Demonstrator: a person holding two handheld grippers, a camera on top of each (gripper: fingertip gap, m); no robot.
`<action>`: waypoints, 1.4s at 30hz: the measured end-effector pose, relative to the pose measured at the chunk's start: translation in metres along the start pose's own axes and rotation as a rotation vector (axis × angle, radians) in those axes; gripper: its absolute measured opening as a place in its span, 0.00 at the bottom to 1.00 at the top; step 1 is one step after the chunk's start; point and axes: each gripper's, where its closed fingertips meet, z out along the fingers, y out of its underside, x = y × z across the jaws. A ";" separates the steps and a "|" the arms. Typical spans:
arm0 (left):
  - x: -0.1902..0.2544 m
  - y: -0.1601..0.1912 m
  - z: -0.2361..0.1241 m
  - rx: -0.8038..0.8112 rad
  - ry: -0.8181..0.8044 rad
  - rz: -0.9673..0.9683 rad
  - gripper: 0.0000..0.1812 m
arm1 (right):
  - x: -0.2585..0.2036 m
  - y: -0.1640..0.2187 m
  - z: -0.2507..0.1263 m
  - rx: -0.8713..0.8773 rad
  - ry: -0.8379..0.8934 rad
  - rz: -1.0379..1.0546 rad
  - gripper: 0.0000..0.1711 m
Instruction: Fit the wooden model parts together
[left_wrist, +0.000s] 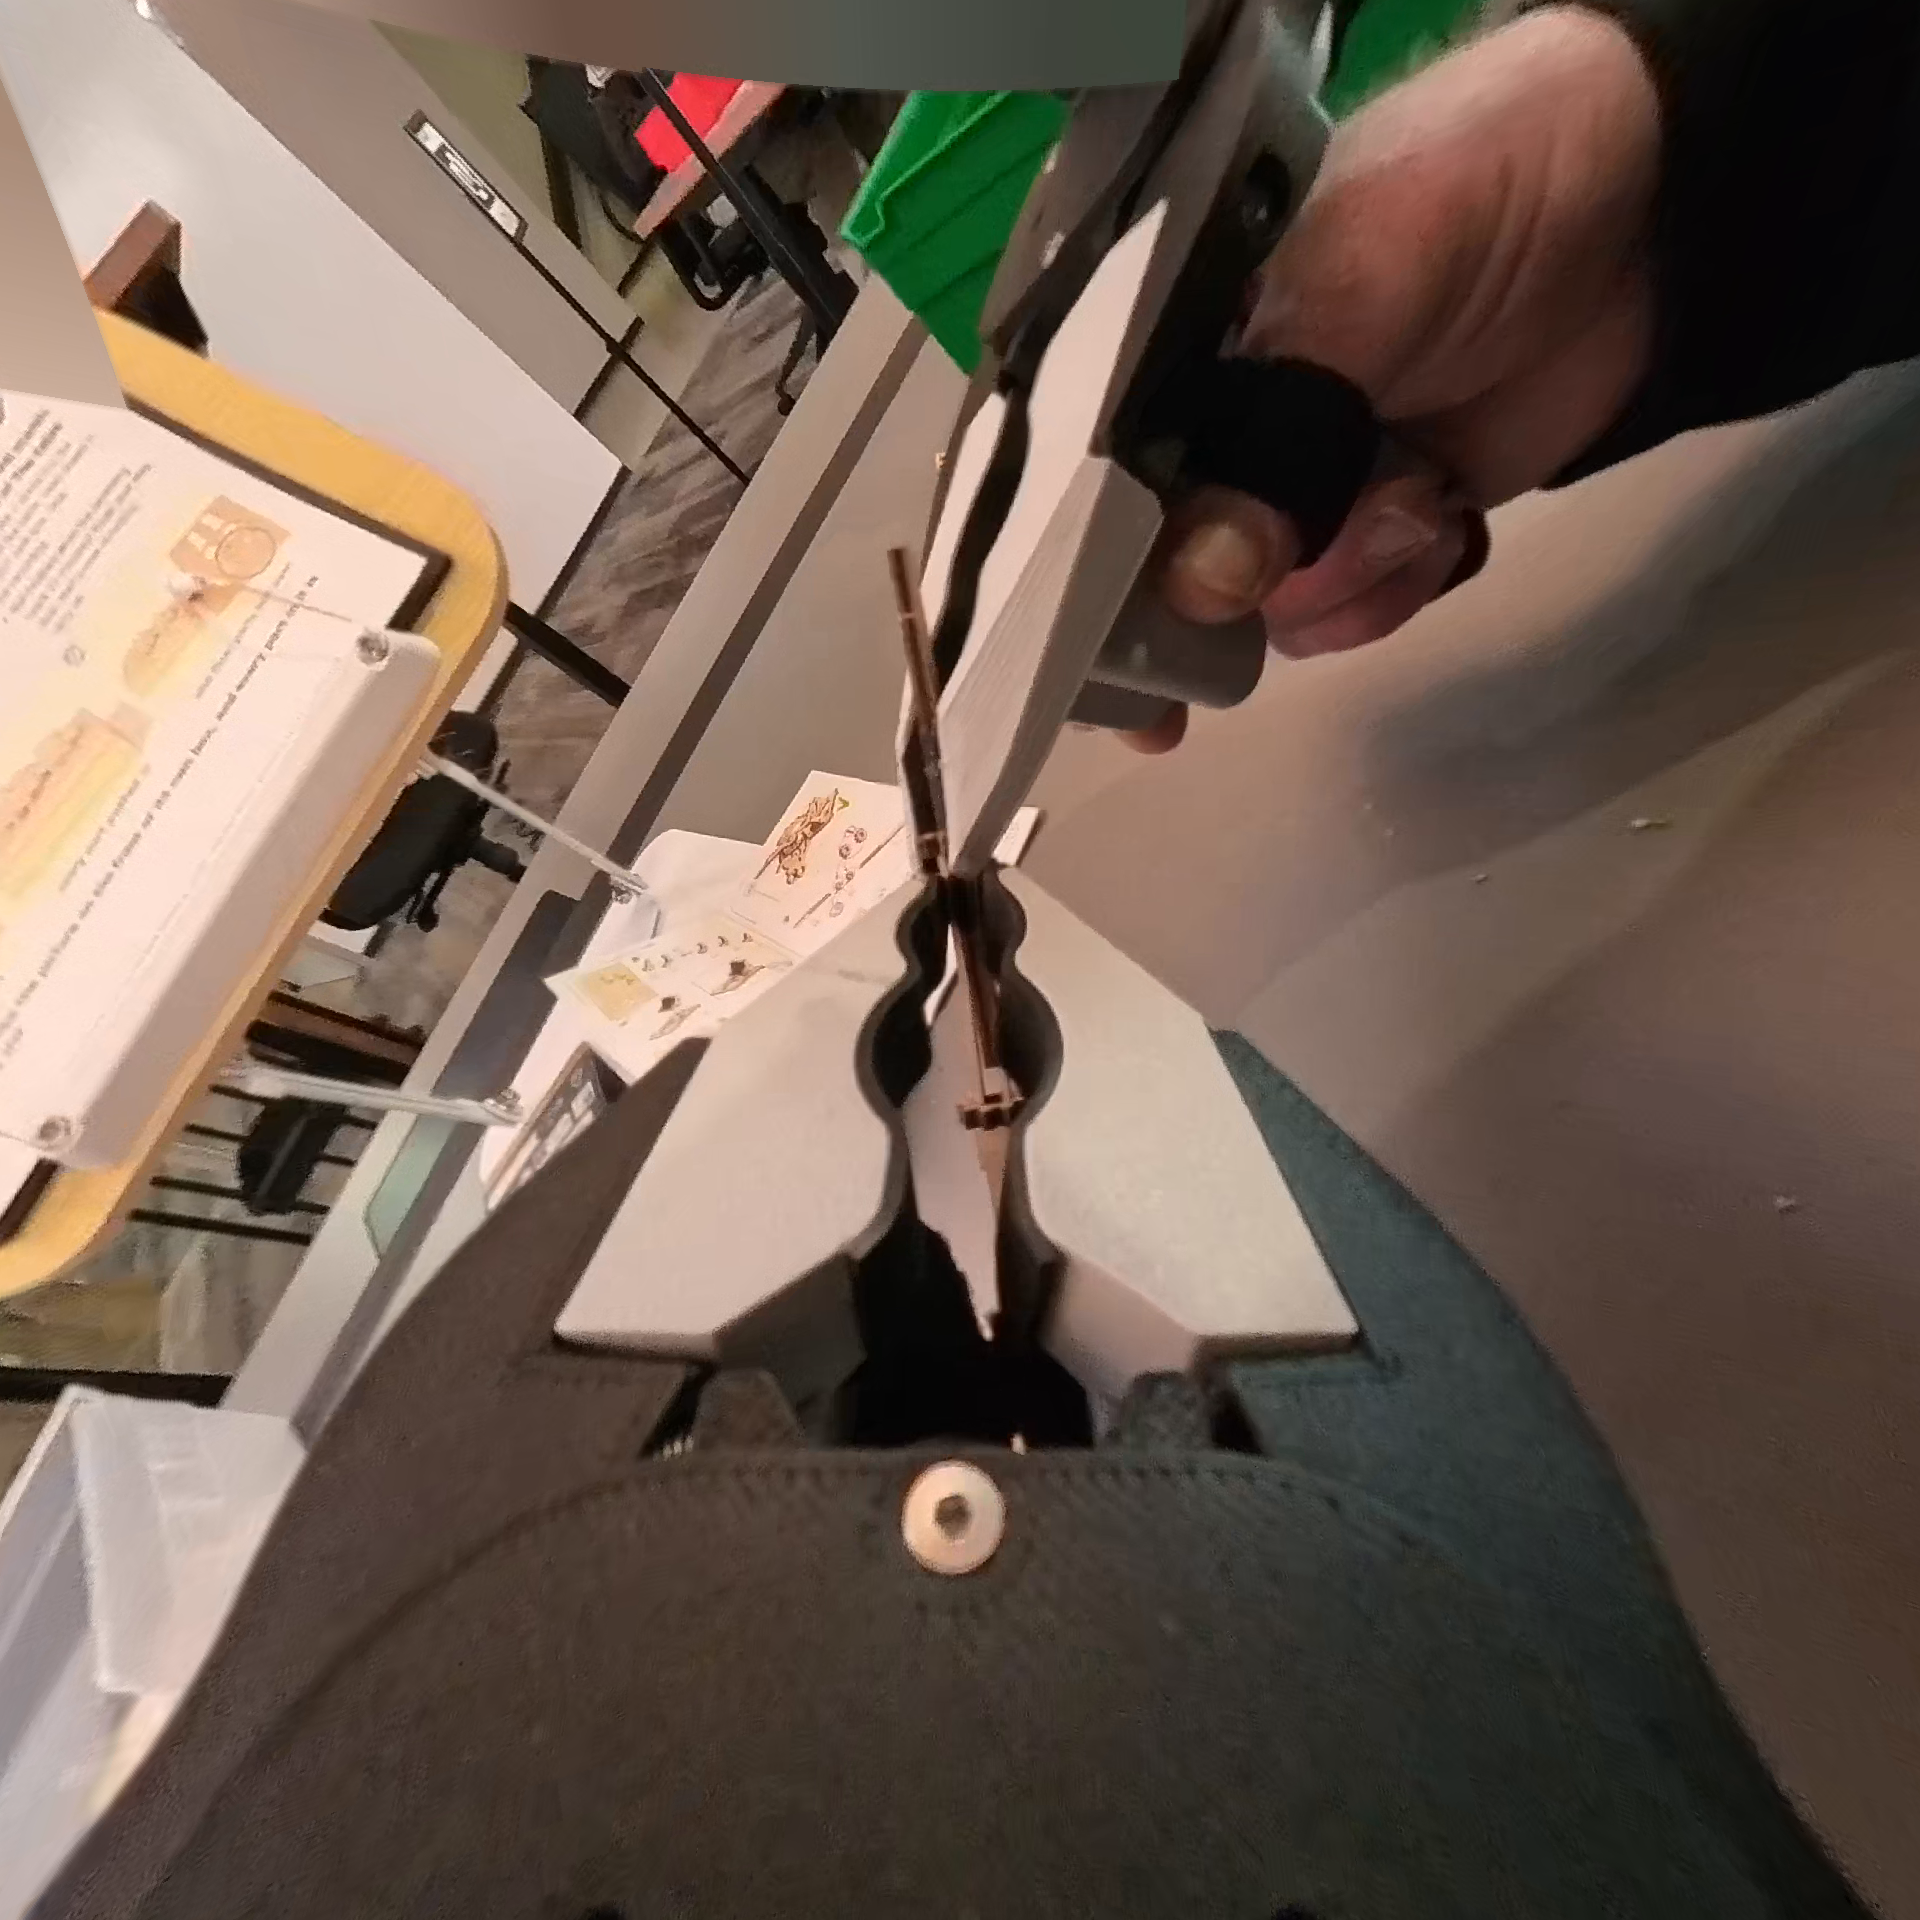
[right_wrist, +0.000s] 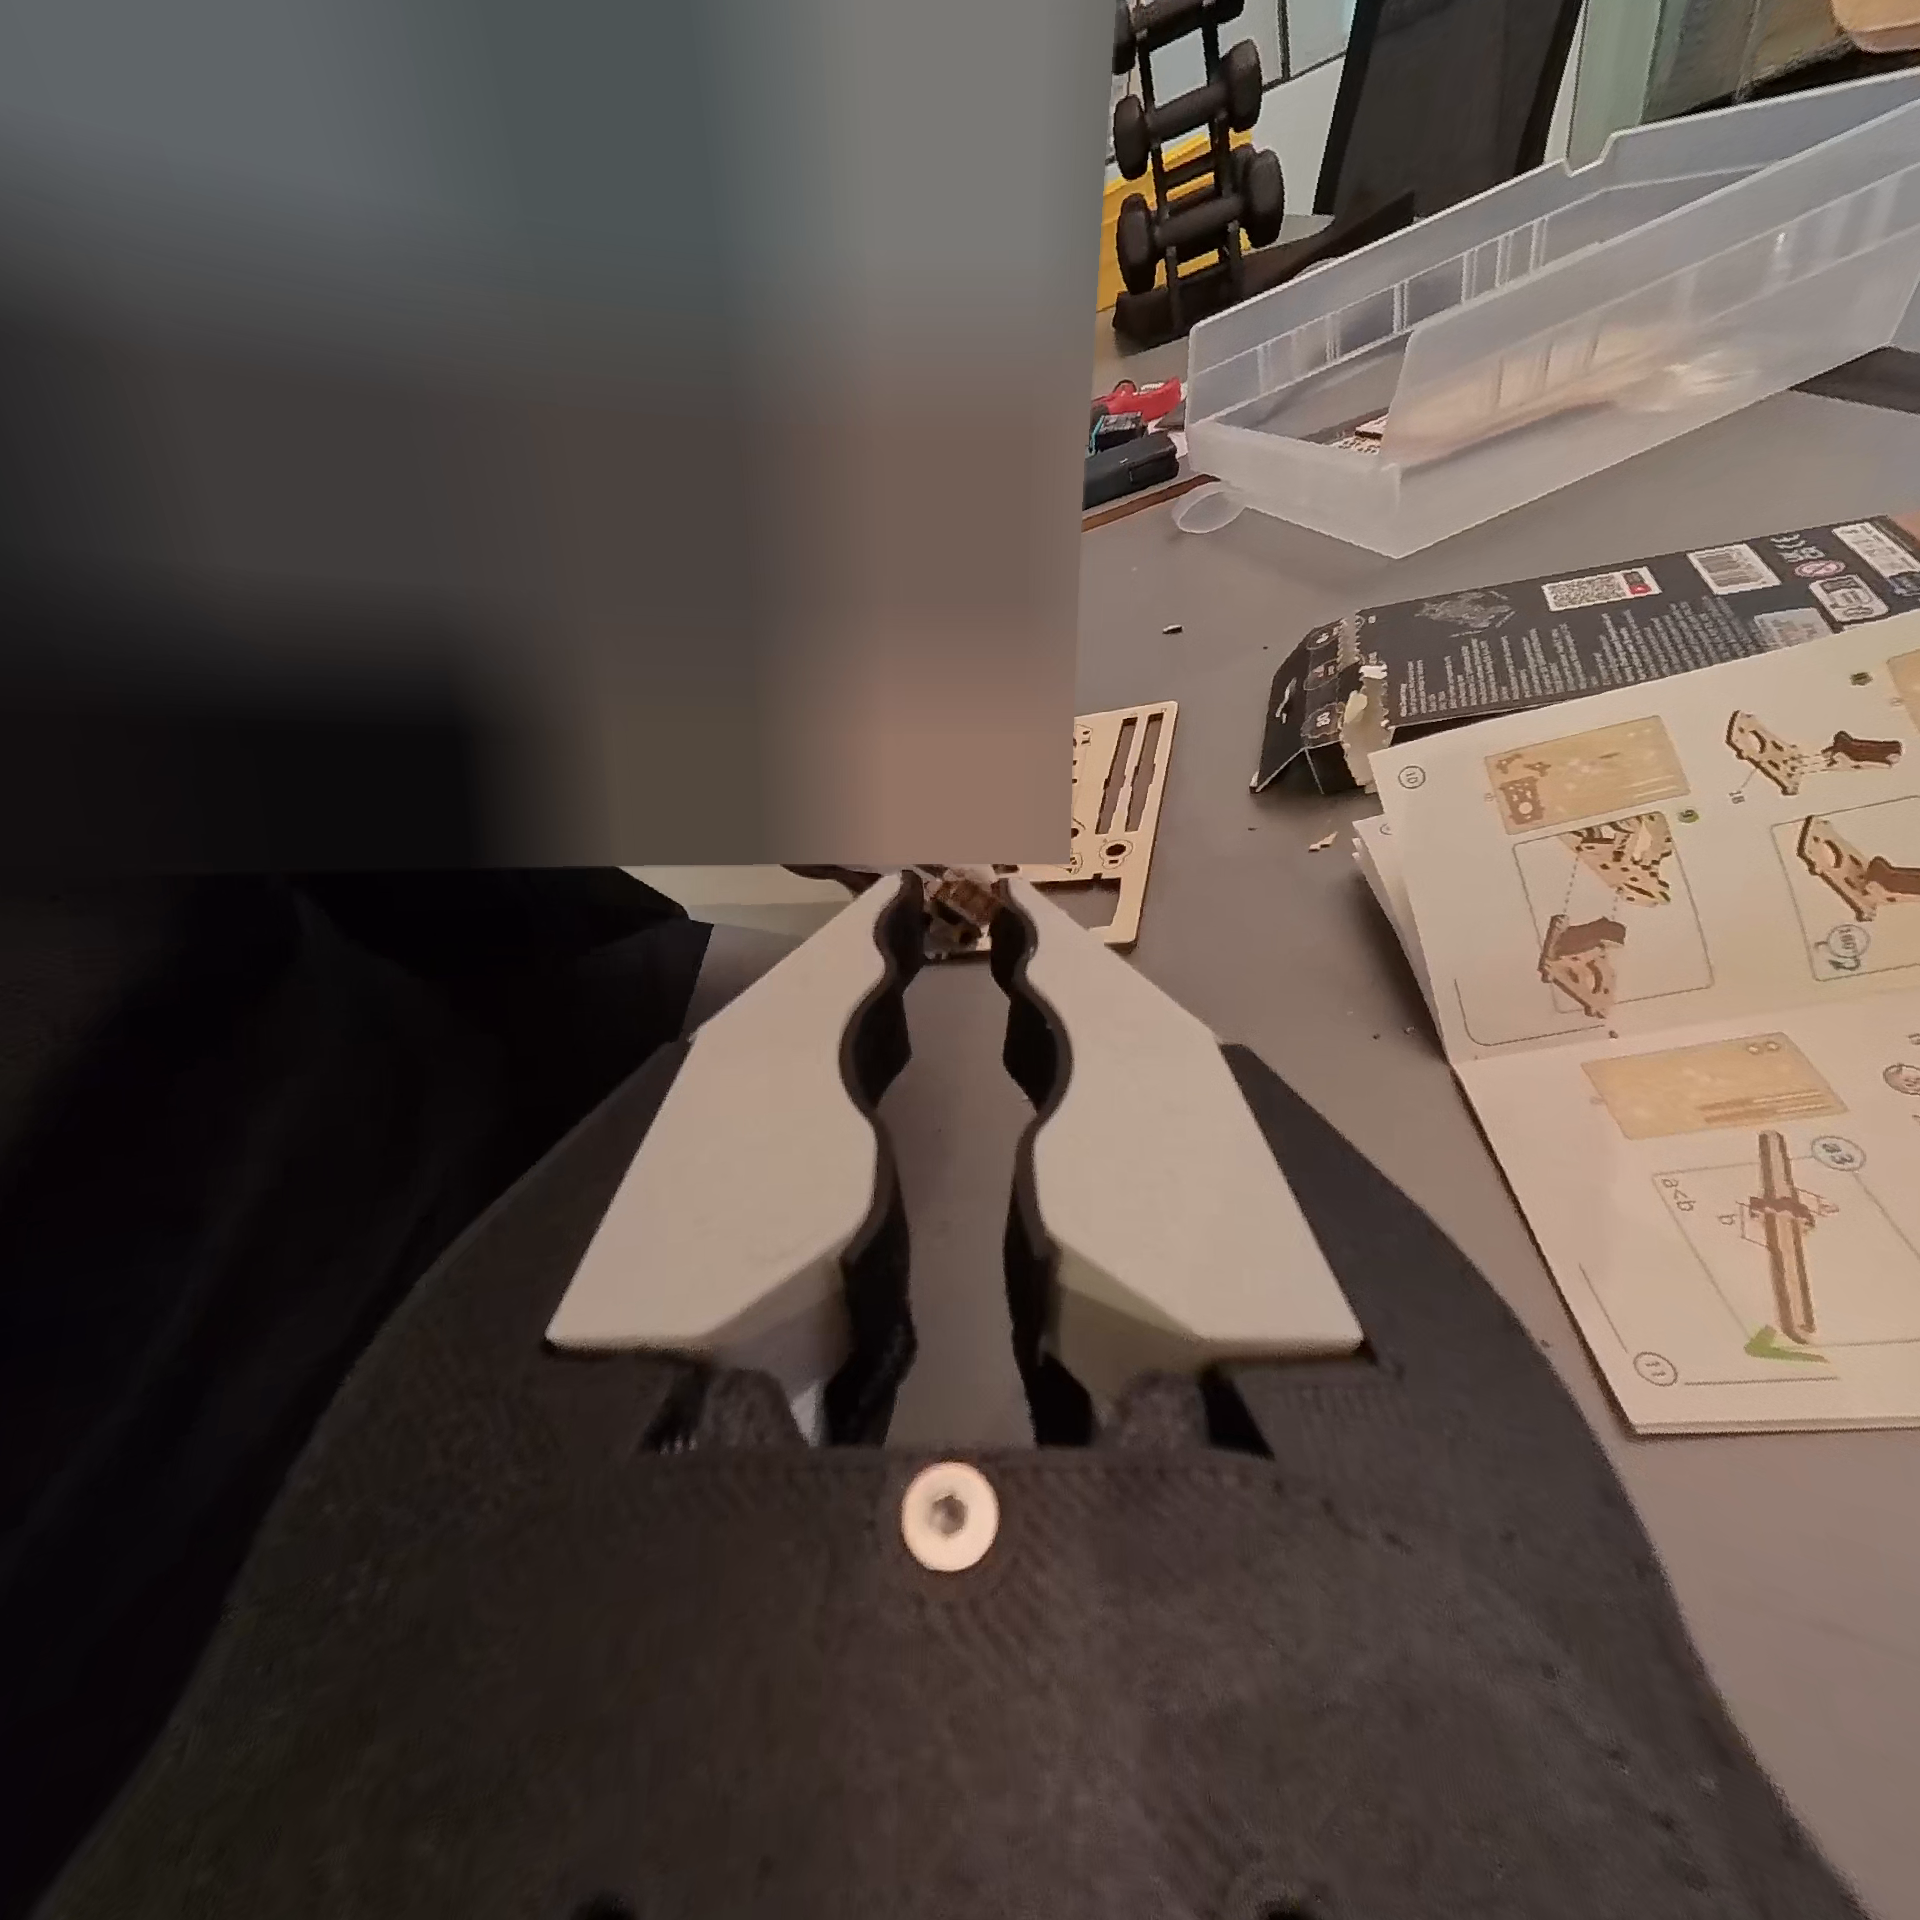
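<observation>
In the left wrist view my left gripper (left_wrist: 951, 888) is shut on a long thin wooden strip (left_wrist: 920, 675). The strip runs between the fingers and sticks out past the tips. A small cross piece (left_wrist: 985, 1112) sits on the strip between the fingers. My right gripper (left_wrist: 966, 847), held by a hand (left_wrist: 1455, 312), comes in from the upper right, and its tips meet the strip just above my left fingertips. In the right wrist view my right gripper (right_wrist: 958, 891) is shut on a small wooden part (right_wrist: 956, 914) at its tips. A blurred patch hides what lies beyond it.
On the grey table lie a punched wooden sheet (right_wrist: 1127, 800), an open instruction booklet (right_wrist: 1662, 987), black packaging (right_wrist: 1558, 644) and a clear plastic bin (right_wrist: 1507, 343). The left wrist view shows a printed sheet on a stand (left_wrist: 208, 727) and a green bin (left_wrist: 956, 208). Left and right tips are no more than a few centimetres apart.
</observation>
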 end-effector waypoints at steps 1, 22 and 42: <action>0.001 0.000 0.001 -0.013 0.003 0.027 0.02 | 0.000 0.001 -0.001 -0.005 0.000 0.003 0.06; -0.006 0.007 0.001 0.000 0.021 -0.176 0.02 | 0.003 -0.008 0.002 0.035 -0.022 0.042 0.15; -0.009 -0.001 -0.007 0.186 0.113 -0.411 0.03 | 0.000 -0.008 0.003 0.008 0.002 -0.058 0.05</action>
